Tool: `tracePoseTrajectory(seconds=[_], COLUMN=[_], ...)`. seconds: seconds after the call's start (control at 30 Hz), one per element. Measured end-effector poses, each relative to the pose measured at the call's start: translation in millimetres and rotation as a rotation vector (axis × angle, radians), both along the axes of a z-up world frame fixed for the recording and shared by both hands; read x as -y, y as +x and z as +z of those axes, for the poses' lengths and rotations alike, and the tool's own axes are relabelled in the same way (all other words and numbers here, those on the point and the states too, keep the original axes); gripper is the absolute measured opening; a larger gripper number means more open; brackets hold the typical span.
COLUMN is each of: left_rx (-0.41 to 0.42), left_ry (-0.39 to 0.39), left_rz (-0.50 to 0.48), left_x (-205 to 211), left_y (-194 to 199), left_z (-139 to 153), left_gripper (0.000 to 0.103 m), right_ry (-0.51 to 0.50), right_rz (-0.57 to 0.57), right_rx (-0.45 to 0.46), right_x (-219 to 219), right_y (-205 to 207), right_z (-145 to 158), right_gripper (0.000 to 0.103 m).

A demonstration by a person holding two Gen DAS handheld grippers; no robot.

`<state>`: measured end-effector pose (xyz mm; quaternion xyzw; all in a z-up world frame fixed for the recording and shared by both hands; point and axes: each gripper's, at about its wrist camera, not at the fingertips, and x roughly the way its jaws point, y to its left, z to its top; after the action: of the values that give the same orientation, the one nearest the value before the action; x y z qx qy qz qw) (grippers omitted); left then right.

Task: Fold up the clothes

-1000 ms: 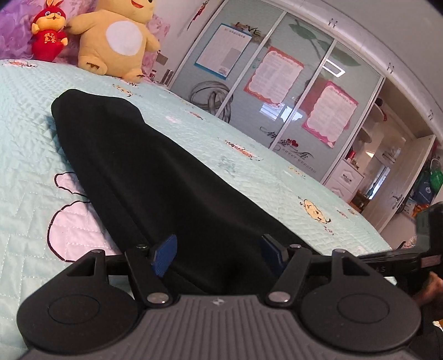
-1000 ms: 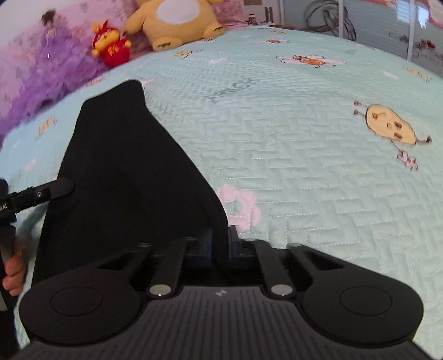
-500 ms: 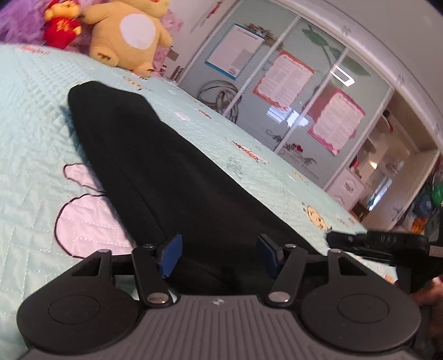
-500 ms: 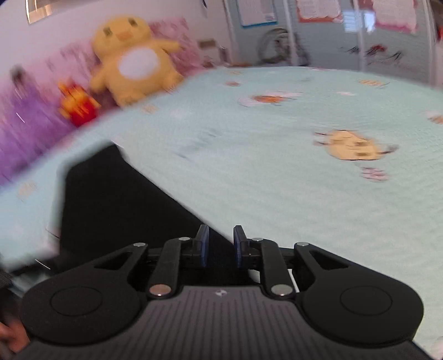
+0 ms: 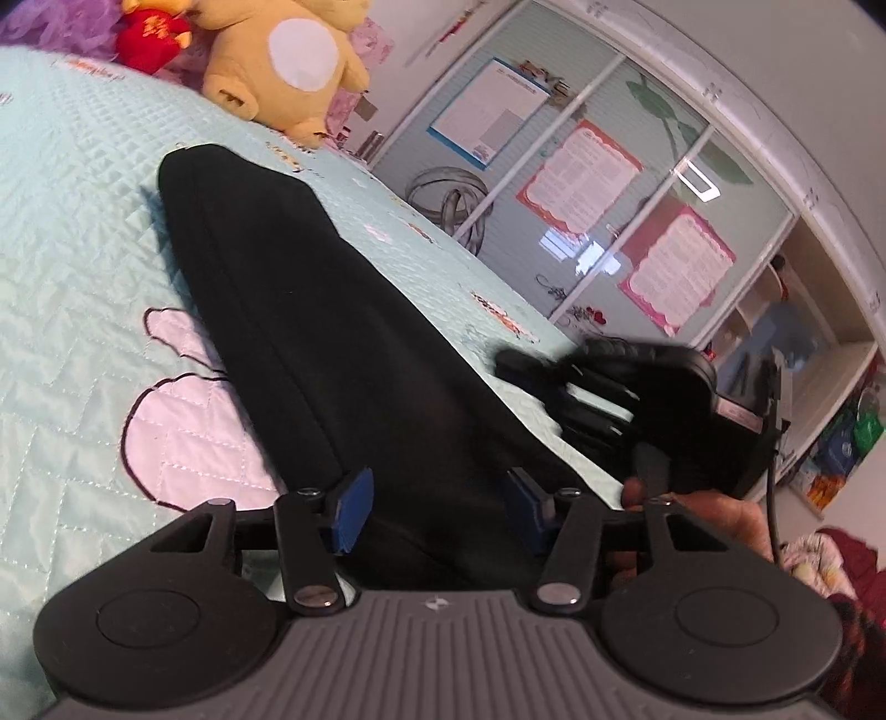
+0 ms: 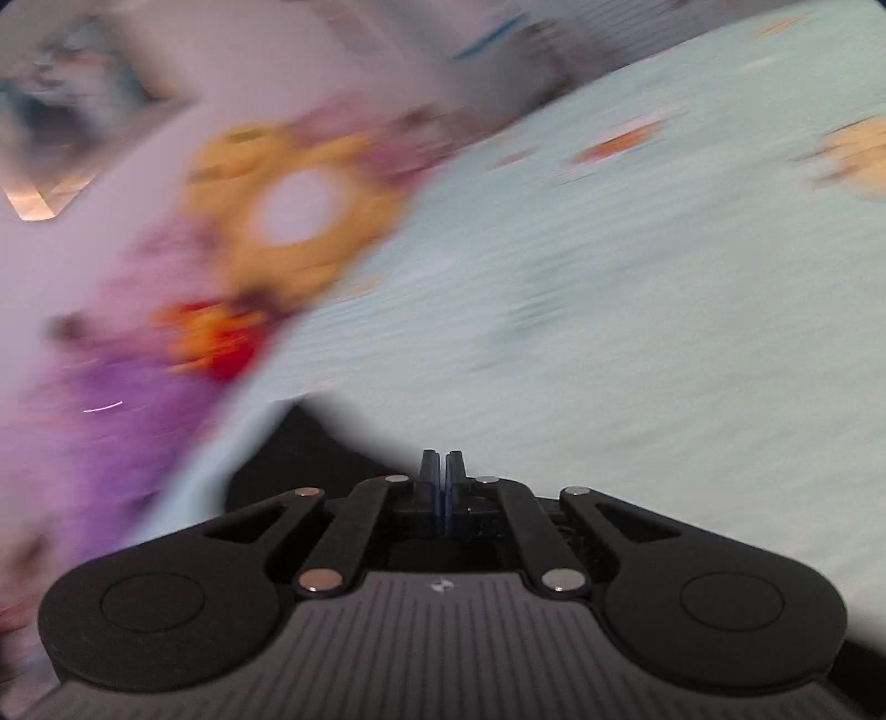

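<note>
Since a second ago my right gripper [image 6: 441,462] has let go of the long black folded garment [image 5: 332,354] and swung away to the right of it; its view is now smeared with motion, and its jaws are pressed together with nothing between them. In the left wrist view it shows as a dark blurred shape [image 5: 637,399] just beside the garment's right edge, with my hand [image 5: 714,512] under it.

My left gripper [image 5: 437,498] is half open and its jaws are closing, with the near end of the black garment lying between the blue pads [image 5: 351,507]; I cannot tell if they already press on it.

The garment lies flat on the pale green quilted bedspread [image 5: 77,232], which has pink cloud patches and small cartoon prints. At the far end of the bed sit a yellow plush chick with a white belly [image 5: 288,61] and a small red plush toy [image 5: 152,36]. Behind are sliding glass wardrobe doors with pink-framed posters [image 5: 581,177].

The near end of the garment is hidden under my left gripper's body.
</note>
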<state>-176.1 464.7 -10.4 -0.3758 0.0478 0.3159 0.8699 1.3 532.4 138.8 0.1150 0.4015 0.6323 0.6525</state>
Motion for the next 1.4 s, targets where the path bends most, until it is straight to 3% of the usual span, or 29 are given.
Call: tracePoseTrajectory(seconds=[0.07, 0.13, 0.27, 0.37, 0.4, 0.47, 0.63, 0.73, 0.87, 0.93, 1.0, 1.1, 1.3, 1.4], left_rx=[0.023, 0.032, 0.046, 0.072, 0.076, 0.086, 0.119, 0.127, 0.125, 0.124, 0.125, 0.123, 0.103, 0.084], left_ry=[-0.025, -0.036, -0.051, -0.081, -0.088, -0.102, -0.132, -0.137, -0.133, -0.133, -0.134, -0.136, -0.126, -0.123], left_rz=[0.011, 0.014, 0.02, 0.036, 0.041, 0.052, 0.07, 0.077, 0.079, 0.079, 0.079, 0.08, 0.081, 0.081], left_x=[-2.2, -2.7, -4.3, -6.9, -6.9, -6.9, -6.0, -4.3, -0.9, -0.1, 0.0, 0.2, 3.1, 3.9], left_y=[-3.7, -4.8, -7.3, -11.2, -12.3, -14.6, -19.5, -20.6, -19.5, -19.5, -19.2, -19.2, -16.7, -14.0], left_z=[-2.3, -2.6, -2.6, -5.6, -6.4, -8.1, -11.1, -11.9, -10.6, -10.0, -9.4, -8.8, -6.0, -2.5], left_gripper=[0.049, 0.048, 0.046, 0.041, 0.04, 0.035, 0.033, 0.032, 0.032, 0.032, 0.032, 0.032, 0.032, 0.034], right_ry=[-0.054, -0.131, -0.086, -0.07, -0.09, -0.121, -0.145, -0.142, -0.099, -0.064, -0.046, -0.029, -0.168, -0.118], right_rz=[0.101, 0.148, -0.06, 0.056, 0.1, 0.106, 0.097, 0.135, 0.121, 0.072, 0.021, -0.043, -0.14, -0.341], right_rx=[0.005, 0.016, -0.064, -0.124, -0.123, -0.11, -0.093, -0.035, -0.013, -0.043, -0.065, -0.09, -0.049, -0.163], right_x=[-30.8, -63.7, -89.8, -118.6, -130.3, -149.9, -196.3, -221.2, -226.0, -208.2, -173.8, -118.0, 77.9, 200.3], right_y=[-14.9, -21.9, -2.4, -8.4, -11.5, -13.9, -16.2, -28.8, -27.2, -19.3, -7.5, 10.0, 12.7, 8.0], right_z=[-10.2, -24.4, -18.1, -20.2, -22.5, -24.3, -23.3, -21.0, -21.9, -18.4, -11.9, -1.0, 23.7, 19.8], right_gripper=[0.006, 0.0, 0.001, 0.015, 0.015, 0.0, 0.0, 0.0, 0.0, 0.006, 0.021, 0.023, 0.023, 0.031])
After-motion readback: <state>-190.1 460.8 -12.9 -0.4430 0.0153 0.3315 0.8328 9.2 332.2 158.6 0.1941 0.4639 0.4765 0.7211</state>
